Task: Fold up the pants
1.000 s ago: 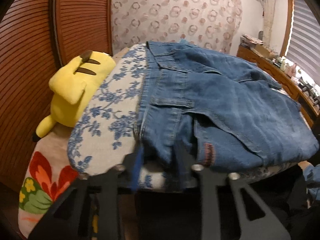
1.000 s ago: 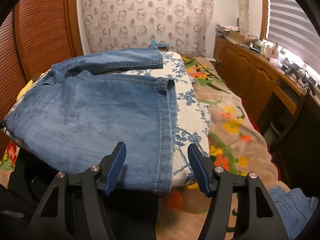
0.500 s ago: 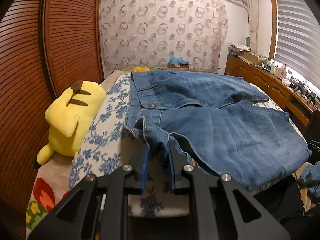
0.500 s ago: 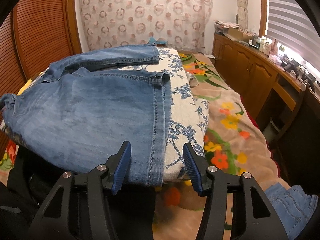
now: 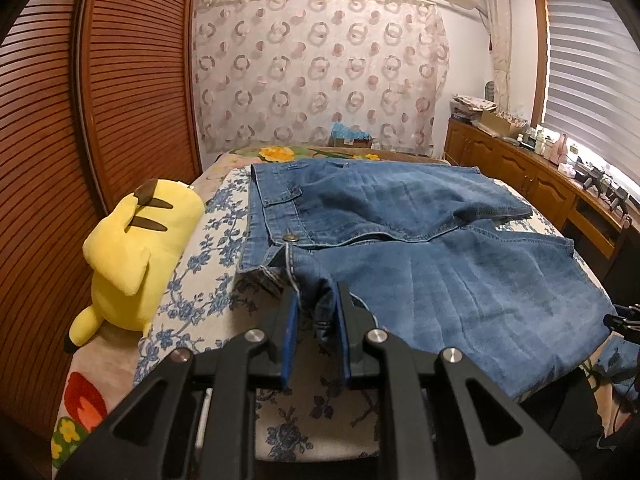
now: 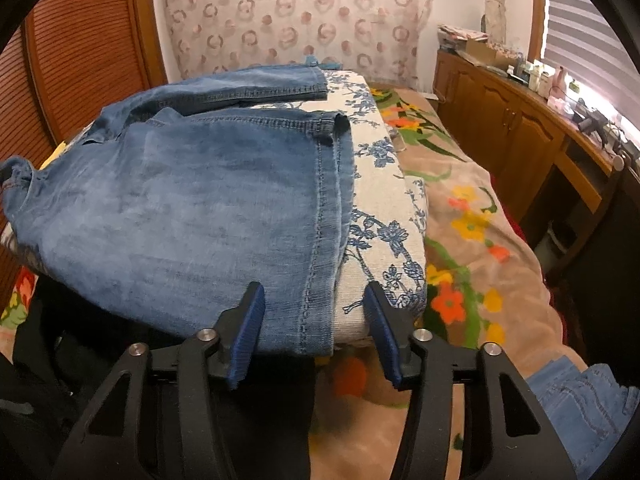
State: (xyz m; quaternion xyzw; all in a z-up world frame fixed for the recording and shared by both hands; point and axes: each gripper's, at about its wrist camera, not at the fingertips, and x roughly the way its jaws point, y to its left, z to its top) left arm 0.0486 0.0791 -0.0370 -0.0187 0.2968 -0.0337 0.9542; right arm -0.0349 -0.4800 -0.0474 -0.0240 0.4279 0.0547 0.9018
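Note:
Blue denim pants [image 5: 420, 248] lie spread on a blue-flowered white cushion [image 5: 208, 240] on the bed. My left gripper [image 5: 316, 300] is shut on the near waistband corner of the pants and holds it lifted. In the right wrist view the near pant leg [image 6: 192, 216] lies flat, with its hem [image 6: 320, 260] at the cushion's front edge. My right gripper [image 6: 312, 308] is open, its blue-padded fingers on either side of the hem's near corner, not closed on it.
A yellow plush toy [image 5: 136, 248] lies left of the cushion against a slatted wooden wall [image 5: 80, 120]. A floral blanket [image 6: 480, 240] covers the bed to the right. A wooden dresser [image 6: 520, 120] lines the right wall. More denim [image 6: 580, 408] lies at lower right.
My left gripper closed on the waistband corner and lifted it up and back. My right gripper moved slightly forward toward the hem and narrowed a little, still open.

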